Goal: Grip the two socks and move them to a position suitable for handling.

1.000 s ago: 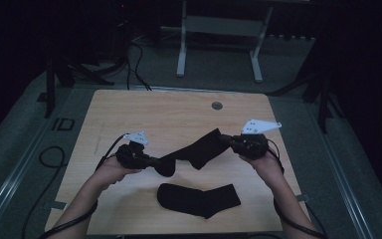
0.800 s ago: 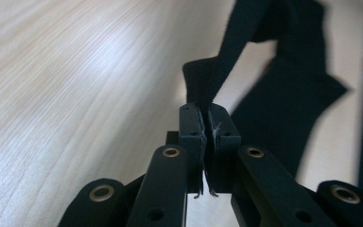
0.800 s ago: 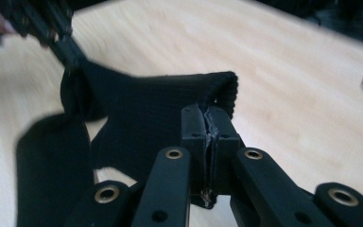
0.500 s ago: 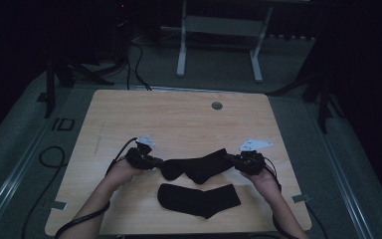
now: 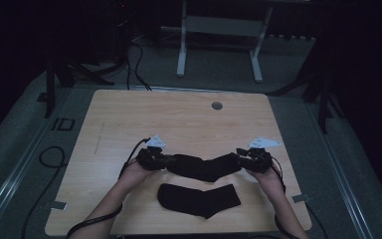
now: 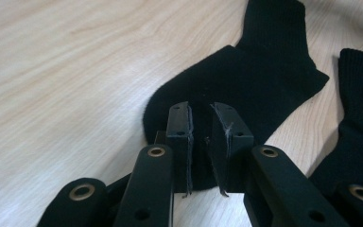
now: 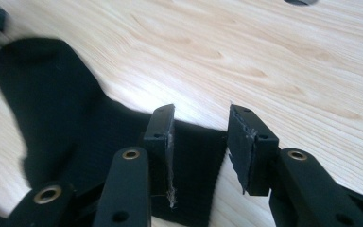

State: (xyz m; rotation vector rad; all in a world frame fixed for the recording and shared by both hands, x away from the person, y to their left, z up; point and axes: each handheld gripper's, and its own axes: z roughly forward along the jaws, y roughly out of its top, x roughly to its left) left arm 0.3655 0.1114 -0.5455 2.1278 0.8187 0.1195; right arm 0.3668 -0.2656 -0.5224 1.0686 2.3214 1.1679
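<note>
**A:** Where is the sock they were carrying?

**B:** The upper black sock (image 5: 204, 167) lies flat on the wooden table (image 5: 179, 119), stretched between the two grippers. The left gripper (image 5: 165, 160) is at its toe end, the right gripper (image 5: 239, 160) at its cuff end. A second black sock (image 5: 199, 199) lies just nearer the person, close to the first; from above I cannot tell whether they touch.

**A:** Are the grippers clamped on it?

**B:** No. In the left gripper view the jaws have just been easing apart; a narrow gap shows between the pads (image 6: 179, 127), with the rounded toe of the sock (image 6: 246, 80) lying in and beyond that gap. It has let go, though only slightly. In the right gripper view the jaws have just been opening too and stand wider; the sock's cuff edge (image 7: 194, 161) lies on the table between them, against the left-hand pad (image 7: 160, 130), and the other pad is off the fabric. Released as well.

**A:** Any brand, label or lettering to read?

**B:** Nothing legible on the socks or the grippers. On the grey floor to the left of the table there is a dark marking (image 5: 62, 124) that looks like the letters "ID"

**A:** Anything else on the table?

**B:** A round grey cable port (image 5: 217, 105) near the far edge
</note>
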